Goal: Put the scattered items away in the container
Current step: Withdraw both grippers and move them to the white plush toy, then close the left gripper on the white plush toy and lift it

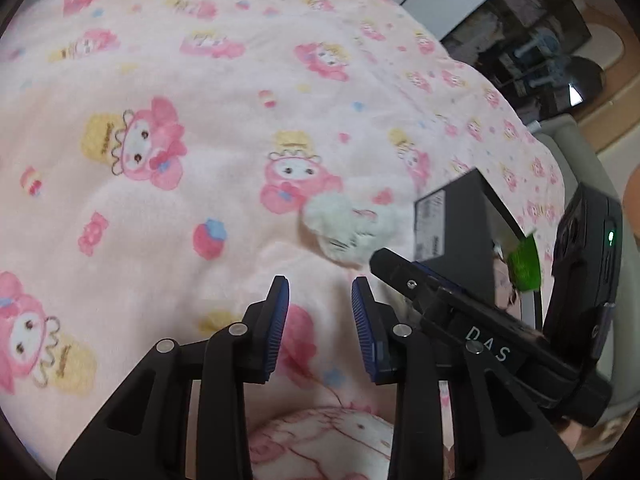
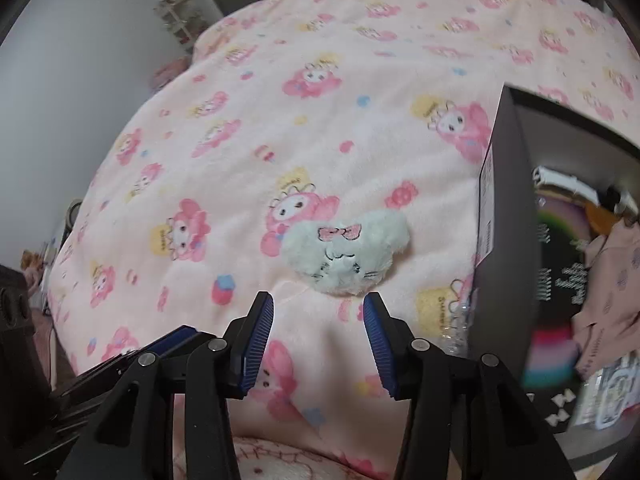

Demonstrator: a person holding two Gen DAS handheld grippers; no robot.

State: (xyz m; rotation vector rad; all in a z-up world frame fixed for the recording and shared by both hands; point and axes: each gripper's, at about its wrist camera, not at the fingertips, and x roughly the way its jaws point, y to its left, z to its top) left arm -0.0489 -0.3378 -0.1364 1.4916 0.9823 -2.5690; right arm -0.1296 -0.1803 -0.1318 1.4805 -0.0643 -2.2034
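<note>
A white fluffy cat-face plush [image 2: 346,256] with a pink bow lies on the pink cartoon-print blanket [image 2: 240,128]. My right gripper [image 2: 318,300] hovers just short of it, open, with only blanket between its blue pads. In the left wrist view the same plush [image 1: 344,232] lies beyond and slightly right of my left gripper [image 1: 321,292], also open and holding nothing. The right gripper's black body [image 1: 480,332] crosses close beside it on the right. A black open box [image 2: 516,240] stands right of the plush and holds pink cloth and several colourful items.
The blanket covers a bed that fills both views. A pale wall and a small shelf [image 2: 176,20] are at the back left in the right wrist view. Dark furniture [image 1: 520,40] stands beyond the bed's edge in the left wrist view. Something green [image 1: 524,264] shows inside the box.
</note>
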